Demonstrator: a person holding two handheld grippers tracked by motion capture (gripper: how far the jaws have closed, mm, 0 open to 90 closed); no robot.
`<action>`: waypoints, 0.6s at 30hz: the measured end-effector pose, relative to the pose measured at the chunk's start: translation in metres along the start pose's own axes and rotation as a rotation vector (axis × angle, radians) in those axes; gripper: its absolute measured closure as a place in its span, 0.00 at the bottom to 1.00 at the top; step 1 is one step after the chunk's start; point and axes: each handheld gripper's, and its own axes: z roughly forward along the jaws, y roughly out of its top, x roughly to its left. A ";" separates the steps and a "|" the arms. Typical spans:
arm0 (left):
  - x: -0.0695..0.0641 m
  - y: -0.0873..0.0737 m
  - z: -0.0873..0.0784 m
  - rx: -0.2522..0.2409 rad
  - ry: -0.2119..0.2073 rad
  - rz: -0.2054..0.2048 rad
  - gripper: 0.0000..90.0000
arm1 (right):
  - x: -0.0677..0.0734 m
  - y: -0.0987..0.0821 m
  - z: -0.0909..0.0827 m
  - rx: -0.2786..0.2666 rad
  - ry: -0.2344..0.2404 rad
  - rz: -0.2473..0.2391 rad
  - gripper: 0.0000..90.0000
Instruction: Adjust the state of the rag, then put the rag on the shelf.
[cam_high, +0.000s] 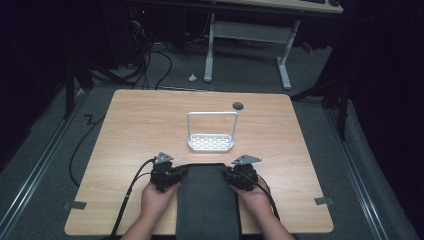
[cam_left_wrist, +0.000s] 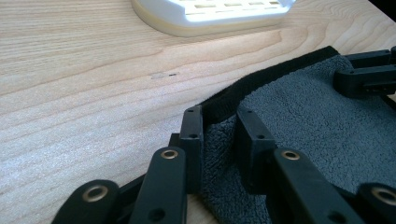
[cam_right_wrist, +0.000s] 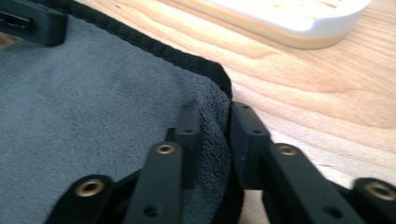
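Observation:
A dark grey towel (cam_high: 207, 200) lies folded on the near middle of the wooden table (cam_high: 135, 125), running off its front edge. My left gripper (cam_high: 176, 176) is at the towel's far left corner. In the left gripper view its jaws (cam_left_wrist: 219, 126) are shut on the bunched pile and black hem of the towel (cam_left_wrist: 303, 112). My right gripper (cam_high: 233, 176) is at the far right corner. In the right gripper view its jaws (cam_right_wrist: 215, 116) pinch the folded edge of the towel (cam_right_wrist: 93, 93). Each view also shows the other gripper's jaws (cam_left_wrist: 369, 72) (cam_right_wrist: 32, 21) across the cloth.
A white slotted rack (cam_high: 211, 143) with an upright hoop frame stands just beyond the towel, its base close ahead of both grippers (cam_left_wrist: 210, 14) (cam_right_wrist: 299, 18). A small dark round disc (cam_high: 238, 105) sits farther back. Bare wood lies to the left and right.

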 end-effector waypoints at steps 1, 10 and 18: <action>0.000 0.000 0.000 0.000 0.000 0.000 0.83 | 0.000 0.000 0.000 0.002 0.002 0.003 0.86; -0.001 0.000 -0.001 0.003 -0.007 0.003 0.89 | 0.002 -0.002 -0.001 -0.010 0.010 0.002 0.90; -0.007 0.002 -0.005 -0.026 0.009 0.061 0.91 | 0.006 -0.001 -0.015 -0.088 -0.002 -0.020 0.90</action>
